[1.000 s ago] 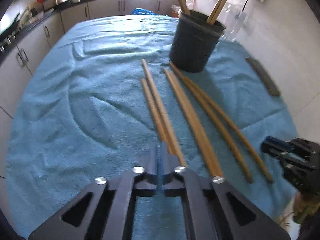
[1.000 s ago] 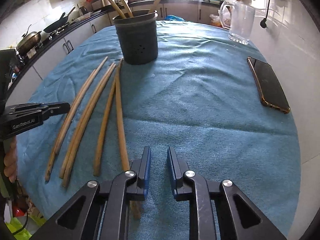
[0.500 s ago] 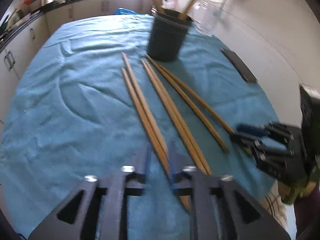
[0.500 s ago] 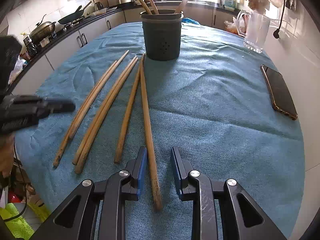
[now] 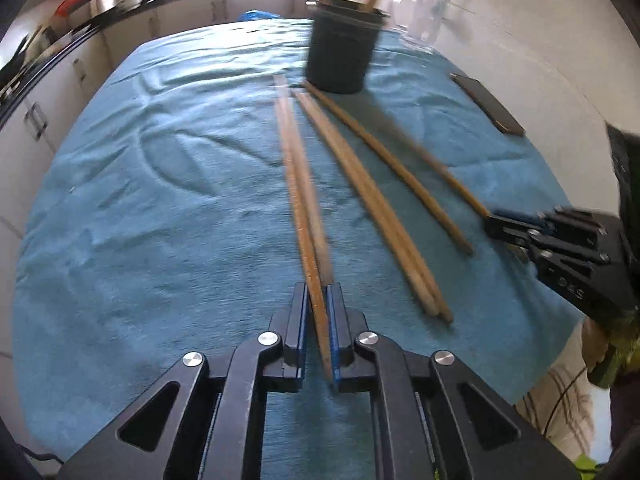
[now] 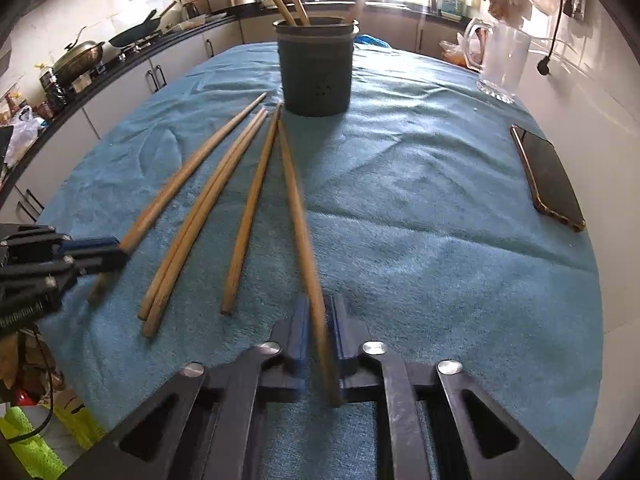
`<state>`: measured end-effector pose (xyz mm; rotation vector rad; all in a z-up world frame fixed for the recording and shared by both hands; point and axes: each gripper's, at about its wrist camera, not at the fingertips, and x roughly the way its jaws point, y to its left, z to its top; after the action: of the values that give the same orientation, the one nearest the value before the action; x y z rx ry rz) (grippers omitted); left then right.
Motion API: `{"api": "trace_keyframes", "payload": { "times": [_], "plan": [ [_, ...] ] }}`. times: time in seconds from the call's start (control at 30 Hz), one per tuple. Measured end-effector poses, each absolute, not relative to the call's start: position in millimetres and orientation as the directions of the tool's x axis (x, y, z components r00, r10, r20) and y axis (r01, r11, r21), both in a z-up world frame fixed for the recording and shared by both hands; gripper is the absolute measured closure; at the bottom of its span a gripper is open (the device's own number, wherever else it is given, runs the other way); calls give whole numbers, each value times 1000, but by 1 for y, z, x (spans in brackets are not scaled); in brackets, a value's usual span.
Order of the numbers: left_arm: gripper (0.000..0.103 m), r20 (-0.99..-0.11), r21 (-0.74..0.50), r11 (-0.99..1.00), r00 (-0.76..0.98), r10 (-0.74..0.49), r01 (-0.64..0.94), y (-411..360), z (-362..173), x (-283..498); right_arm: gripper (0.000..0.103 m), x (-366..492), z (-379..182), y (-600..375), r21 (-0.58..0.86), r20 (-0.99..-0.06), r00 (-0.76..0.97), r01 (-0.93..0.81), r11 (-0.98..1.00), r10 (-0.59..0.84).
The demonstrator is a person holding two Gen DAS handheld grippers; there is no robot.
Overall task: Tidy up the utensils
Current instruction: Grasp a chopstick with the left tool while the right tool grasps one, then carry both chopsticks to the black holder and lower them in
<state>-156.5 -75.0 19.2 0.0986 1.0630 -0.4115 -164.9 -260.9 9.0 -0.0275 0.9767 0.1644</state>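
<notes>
Chopsticks, long wooden ones, lie fanned over the blue towel [image 6: 440, 208], narrow ends converging at the foot of the dark utensil holder [image 6: 316, 72] at upper centre of the right wrist view. The holder already has several sticks standing in it. A clear jug [image 6: 500, 64] sits upper right, a phone [image 6: 548, 180] at the right edge.

Left gripper [image 5: 318, 300]: jaws have just been closing, now pinched on the near end of the leftmost chopstick pair [image 5: 300, 184], bottom centre of its own view. Whether both sticks are caught or only one, cannot tell; motion blur.

Right gripper [image 6: 318, 320]: jaws likewise just closed, clamped on the rightmost chopstick [image 6: 296, 192], the stick running up-frame toward the holder. The other three sticks [image 6: 208, 216] lie loose between the two grippers.

Step in hand, by my reading: grasp secured, lift next. Each grip is at the very butt, so the long free end will droop and swing. Raise slowly, tip the stick upright before nearing the holder, and lower the narrow end into a gap among the sticks already standing.

Both grippers point steeply down toward the towel, tips close to the cloth.
</notes>
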Motion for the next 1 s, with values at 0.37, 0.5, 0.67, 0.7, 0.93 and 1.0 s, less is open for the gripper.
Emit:
{"api": "trace_keyframes", "payload": {
  "times": [0.37,0.5,0.67,0.7,0.93,1.0],
  "plan": [
    [96,-877,-185,937,380,-293,297,-29,19,-164,95,-204,10,-301,28,-850,524,-43,999,46],
    [96,-873,-181,926,379,-307,331,-30,29,-169,69,-215,11,-309,18,-862,504,-67,998,49],
    [91,-857,-163,922,412,-309,352,-36,48,-157,66,-205,18,-307,19,-857,512,-81,996,58],
    [84,-854,-144,924,427,-296,354,-39,51,-151,66,-201,18,-307,27,-857,511,-82,996,65],
    [76,-858,-46,934,465,-219,354,-62,53,-92,66,-153,16,-303,31,-875,481,-67,997,59],
    [76,-871,-43,941,449,-201,337,-65,46,-72,66,-141,14,-302,27,-879,473,-62,998,53]
  ]
}}
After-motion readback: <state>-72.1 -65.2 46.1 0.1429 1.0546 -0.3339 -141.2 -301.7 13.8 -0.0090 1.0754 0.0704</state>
